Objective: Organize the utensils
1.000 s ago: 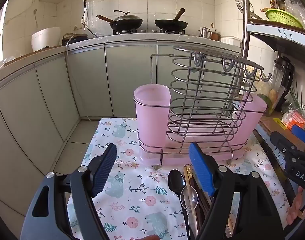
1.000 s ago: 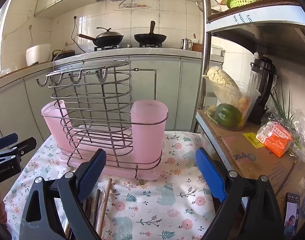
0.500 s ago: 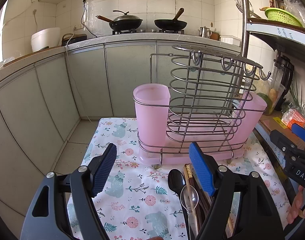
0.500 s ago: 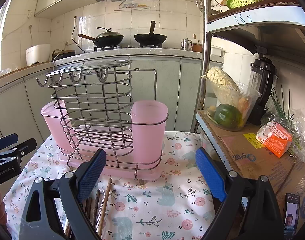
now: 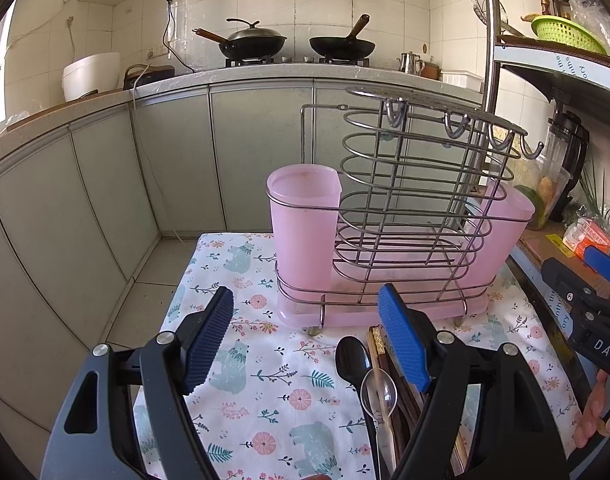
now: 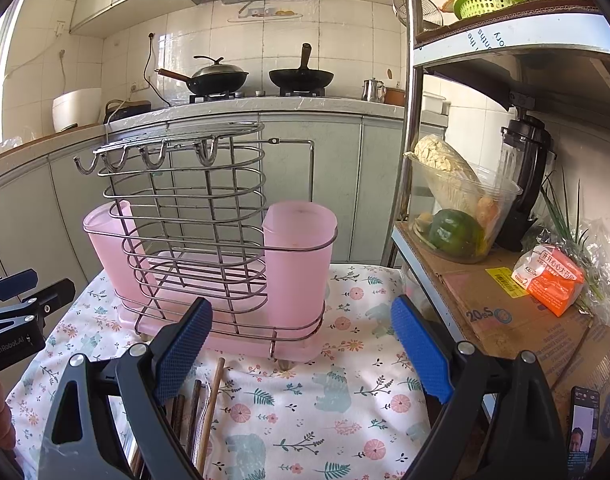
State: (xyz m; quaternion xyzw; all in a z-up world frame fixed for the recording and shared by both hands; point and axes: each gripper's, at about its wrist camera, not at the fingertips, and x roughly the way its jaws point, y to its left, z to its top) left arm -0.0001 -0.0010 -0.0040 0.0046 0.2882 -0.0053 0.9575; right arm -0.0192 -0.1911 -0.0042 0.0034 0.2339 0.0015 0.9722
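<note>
utensils lie loose on the floral-print cloth (image 5: pixel 265 396) in the lower middle of the left wrist view: a black plastic spoon (image 5: pixel 353 356), a clear plastic spoon (image 5: pixel 379 390) just beside it, and a bundle of dark wooden chopsticks (image 5: pixel 401 384) partly hidden behind the left gripper's right finger. in the right wrist view the chopsticks (image 6: pixel 209 404) show at lower left, pointing toward the rack.

behind them, in the middle of both frames, stands the chrome wire utensil rack (image 5: pixel 405 208) on a pink plastic drip tray (image 5: pixel 345 314). a tall pink plastic cup (image 5: pixel 303 228) sits in the rack's near-left end in the left view, and a second pink plastic cup (image 5: pixel 501 232) sits at the far right end. the first cup's mouth looks bare; the inside of the second cannot be seen. the wire basket between them holds nothing, and its top hooks carry nothing.

the left gripper (image 5: pixel 305 340) is held low over the cloth, level, aimed at the rack, jaws spread wide and gripping nothing. the right gripper (image 6: pixel 301 344) is posed alike, jaws wide apart with nothing between them. each gripper appears at the other view's edge, with a bit of a hand (image 5: pixel 593 412) at lower right of the left view.

against the pictures from a second ago, almost nothing differs: the rack sits very slightly lower in the left view, and utensils and jaws match.
</note>
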